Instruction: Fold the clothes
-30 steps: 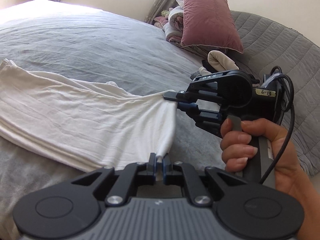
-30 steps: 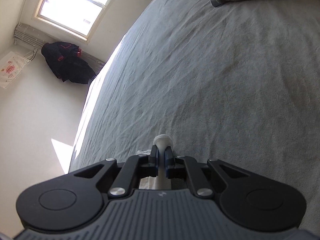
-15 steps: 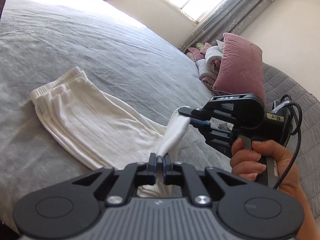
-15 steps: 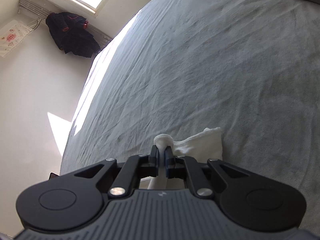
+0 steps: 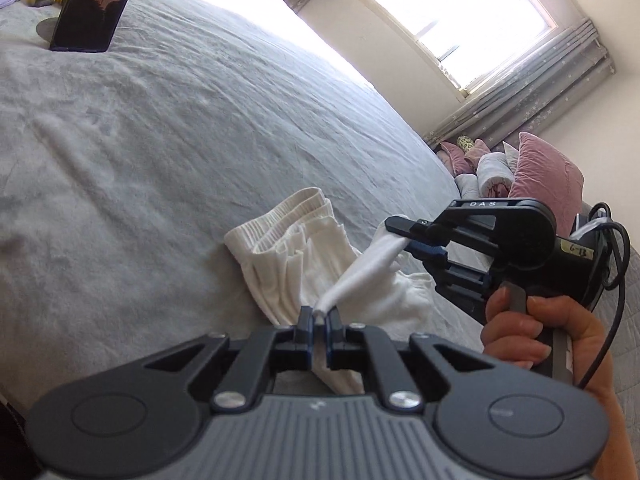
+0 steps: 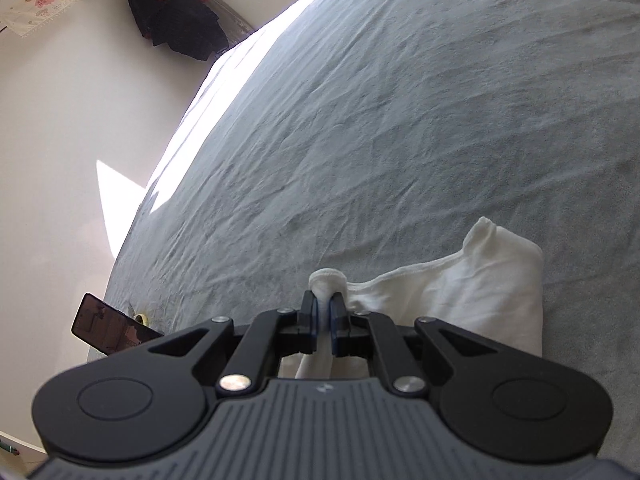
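Overhead, sunlit window point(image 5: 460, 12); rumpled grey bedspread point(image 5: 180, 128).

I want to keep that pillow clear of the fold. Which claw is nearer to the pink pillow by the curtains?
Right. The right claw holds one corner of the white garment just in front of the pink pillow; the left claw grips the other corner, farther from it.

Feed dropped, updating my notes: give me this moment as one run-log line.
left gripper: shut on white ribbed cotton garment | right gripper: shut on same garment edge | held edge: lifted over elastic waistband end | garment on grey bedspread | fold unfinished
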`<state>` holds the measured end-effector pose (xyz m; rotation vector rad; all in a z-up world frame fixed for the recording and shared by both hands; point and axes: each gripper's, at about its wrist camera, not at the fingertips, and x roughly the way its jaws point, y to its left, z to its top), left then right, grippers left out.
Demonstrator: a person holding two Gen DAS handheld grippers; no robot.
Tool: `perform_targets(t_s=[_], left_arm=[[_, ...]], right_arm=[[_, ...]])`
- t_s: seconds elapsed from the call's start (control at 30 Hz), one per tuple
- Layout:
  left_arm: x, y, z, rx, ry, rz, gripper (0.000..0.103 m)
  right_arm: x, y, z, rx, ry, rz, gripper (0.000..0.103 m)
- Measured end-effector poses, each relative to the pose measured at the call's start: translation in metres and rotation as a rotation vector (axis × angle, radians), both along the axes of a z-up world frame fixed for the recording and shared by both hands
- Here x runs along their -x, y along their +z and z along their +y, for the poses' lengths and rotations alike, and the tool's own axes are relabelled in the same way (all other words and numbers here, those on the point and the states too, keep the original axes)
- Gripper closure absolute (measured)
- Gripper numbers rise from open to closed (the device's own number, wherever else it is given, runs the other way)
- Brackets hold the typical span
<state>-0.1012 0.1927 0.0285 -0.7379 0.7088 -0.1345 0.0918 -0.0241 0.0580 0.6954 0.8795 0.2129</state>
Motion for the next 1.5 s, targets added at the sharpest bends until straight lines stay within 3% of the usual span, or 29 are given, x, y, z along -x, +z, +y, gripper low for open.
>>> perform_targets(t_s=[0.3, 0.37, 0.53, 0.63, 0.67, 0.8, 0.97, 1.13, 1.27, 1.37, 1.5], left_arm=[[-0.015, -0.012, 0.029, 0.013, 0.009, 0.051, 0.096], [-0.014, -0.009, 0.032, -0.026, 0.01, 0.051, 0.095], [-0.017, 0.008, 0.036, -0.127, 0.007, 0.024, 0.091], [-0.027, 0.024, 0.034, -0.189, -0.026, -0.001, 0.087], [-0.032, 0.028, 0.031, -0.21, -0.049, -0.01, 0.085], [-0.061, 0.04, 0.005, -0.31, -0.165, -0.062, 0.085], [-0.101, 0.034, -0.03, -0.404, -0.282, -0.152, 0.086], [-0.132, 0.016, -0.041, -0.493, -0.289, -0.182, 0.089], [-0.141, -0.004, -0.036, -0.57, -0.248, -0.194, 0.09], [-0.141, -0.011, -0.026, -0.54, -0.233, -0.205, 0.084], [-0.137, -0.004, -0.008, -0.475, -0.192, -0.188, 0.082]], right_arm=[[-0.021, -0.008, 0.037, 0.043, 0.039, 0.013, 0.092], [-0.023, -0.009, 0.039, 0.022, 0.035, 0.007, 0.086], [-0.019, 0.002, 0.025, -0.009, 0.053, -0.031, 0.085], [-0.01, 0.011, 0.009, 0.01, 0.027, -0.066, 0.074], [-0.006, 0.011, 0.004, 0.03, 0.016, -0.076, 0.07], [0.011, 0.01, -0.015, 0.133, -0.024, -0.119, 0.07], [0.031, -0.003, -0.018, 0.283, -0.011, -0.168, 0.07], [0.034, -0.02, -0.011, 0.386, 0.037, -0.208, 0.07], [0.021, -0.038, -0.013, 0.411, 0.026, -0.2, 0.071], [0.015, -0.045, -0.017, 0.423, 0.006, -0.215, 0.079], [0.017, -0.042, -0.025, 0.448, -0.033, -0.219, 0.079]])
